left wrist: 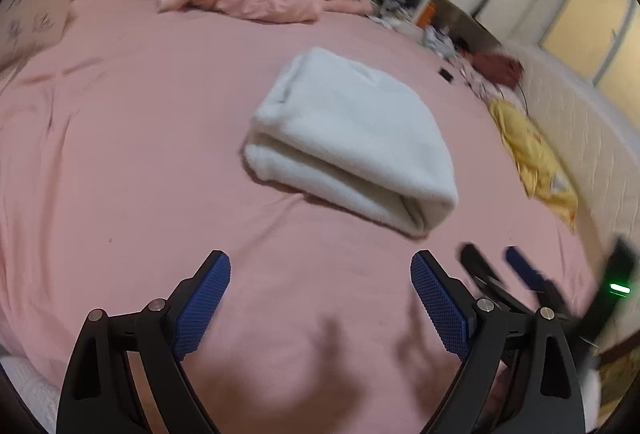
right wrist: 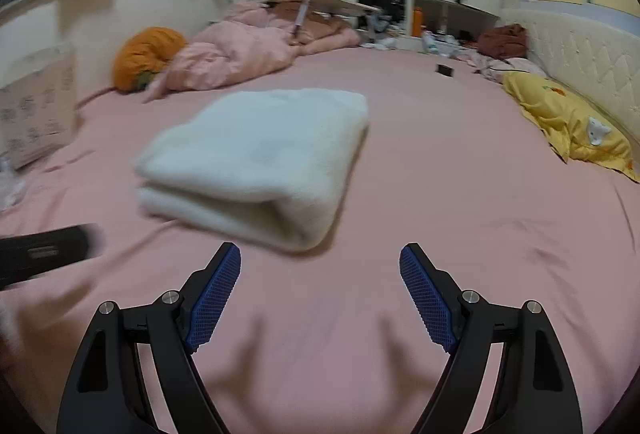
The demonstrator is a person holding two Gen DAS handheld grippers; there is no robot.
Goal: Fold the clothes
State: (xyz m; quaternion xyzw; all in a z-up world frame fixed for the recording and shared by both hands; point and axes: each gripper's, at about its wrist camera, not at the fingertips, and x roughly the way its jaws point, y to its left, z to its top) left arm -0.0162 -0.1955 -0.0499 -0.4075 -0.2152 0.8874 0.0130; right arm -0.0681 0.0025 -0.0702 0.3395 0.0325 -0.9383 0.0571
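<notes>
A folded white fleece garment lies on the pink bed sheet, a thick bundle with its fold edge facing me. My left gripper is open above the sheet, short of the bundle, with nothing between its blue pads. In the right wrist view the same garment lies ahead and to the left. My right gripper is open too, empty, just short of the bundle's near corner. The right gripper's fingers show blurred at the lower right of the left wrist view.
A crumpled pink duvet and an orange cushion lie at the far end of the bed. A yellow pillow rests against the padded white headboard on the right. A cardboard box stands at left. A small dark object lies on the sheet.
</notes>
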